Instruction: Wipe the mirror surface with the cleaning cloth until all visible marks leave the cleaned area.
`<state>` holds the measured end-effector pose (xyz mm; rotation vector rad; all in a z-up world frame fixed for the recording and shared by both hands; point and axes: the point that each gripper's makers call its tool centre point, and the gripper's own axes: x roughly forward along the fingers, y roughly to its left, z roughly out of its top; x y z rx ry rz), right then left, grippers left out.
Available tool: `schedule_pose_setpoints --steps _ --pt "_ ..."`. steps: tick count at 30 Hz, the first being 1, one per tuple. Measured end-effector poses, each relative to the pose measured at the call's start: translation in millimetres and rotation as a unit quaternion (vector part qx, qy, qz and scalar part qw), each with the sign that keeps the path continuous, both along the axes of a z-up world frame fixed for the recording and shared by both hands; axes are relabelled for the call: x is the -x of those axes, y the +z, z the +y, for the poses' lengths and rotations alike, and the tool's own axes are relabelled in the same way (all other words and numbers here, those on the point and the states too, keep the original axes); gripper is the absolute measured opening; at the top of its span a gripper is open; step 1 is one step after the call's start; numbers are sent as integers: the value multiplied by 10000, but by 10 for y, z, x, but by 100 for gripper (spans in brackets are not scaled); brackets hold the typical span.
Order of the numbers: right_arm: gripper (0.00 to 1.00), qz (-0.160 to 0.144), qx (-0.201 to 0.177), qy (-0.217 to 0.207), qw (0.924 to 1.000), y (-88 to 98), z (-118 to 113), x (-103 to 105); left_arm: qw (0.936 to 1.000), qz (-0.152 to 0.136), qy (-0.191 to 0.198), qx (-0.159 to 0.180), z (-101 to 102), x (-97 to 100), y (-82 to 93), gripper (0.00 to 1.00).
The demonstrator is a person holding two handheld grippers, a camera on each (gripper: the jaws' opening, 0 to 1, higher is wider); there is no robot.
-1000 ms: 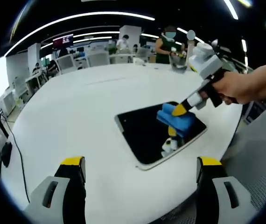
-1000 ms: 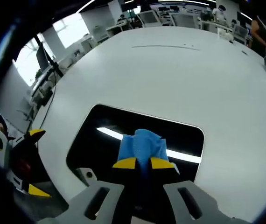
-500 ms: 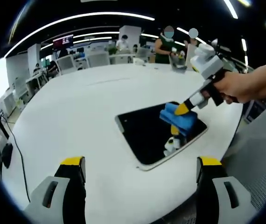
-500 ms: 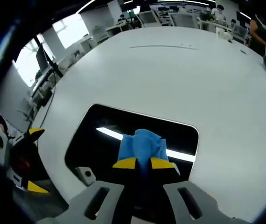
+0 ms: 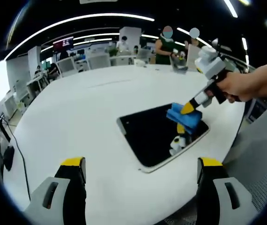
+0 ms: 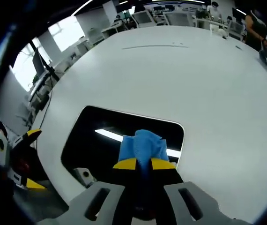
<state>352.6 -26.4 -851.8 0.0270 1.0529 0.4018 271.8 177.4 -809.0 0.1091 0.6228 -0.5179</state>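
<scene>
A dark rectangular mirror [image 5: 154, 133] [image 6: 100, 143] lies flat on the white table [image 5: 77, 117]. My right gripper [image 6: 143, 164] is shut on a blue cleaning cloth [image 6: 143, 145] and presses it onto the mirror near its far right edge. In the left gripper view the right gripper [image 5: 190, 108] comes in from the right, held by a hand [image 5: 239, 86], with the blue cloth [image 5: 184, 116] under its yellow tips. My left gripper [image 5: 140, 164] hangs open above the table's near side, short of the mirror, with nothing between its jaws. The left gripper [image 6: 18, 157] also appears at the left of the right gripper view.
The white table [image 6: 180, 79] is broad and round-edged, with bare surface beyond the mirror. A cable [image 5: 16, 150] runs down past its left edge. Desks, monitors and people [image 5: 164, 47] stand in the office behind.
The right gripper has slid the cloth across the mirror toward its far right edge. My left gripper has stayed nearly still.
</scene>
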Motion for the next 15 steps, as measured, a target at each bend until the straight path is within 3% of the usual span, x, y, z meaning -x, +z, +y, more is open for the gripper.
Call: schedule_pose_setpoints --steps 15 --pt "4 90 93 -1 9999 -39 -184 -31 10000 9 -9 -35 8 -1 -3 99"
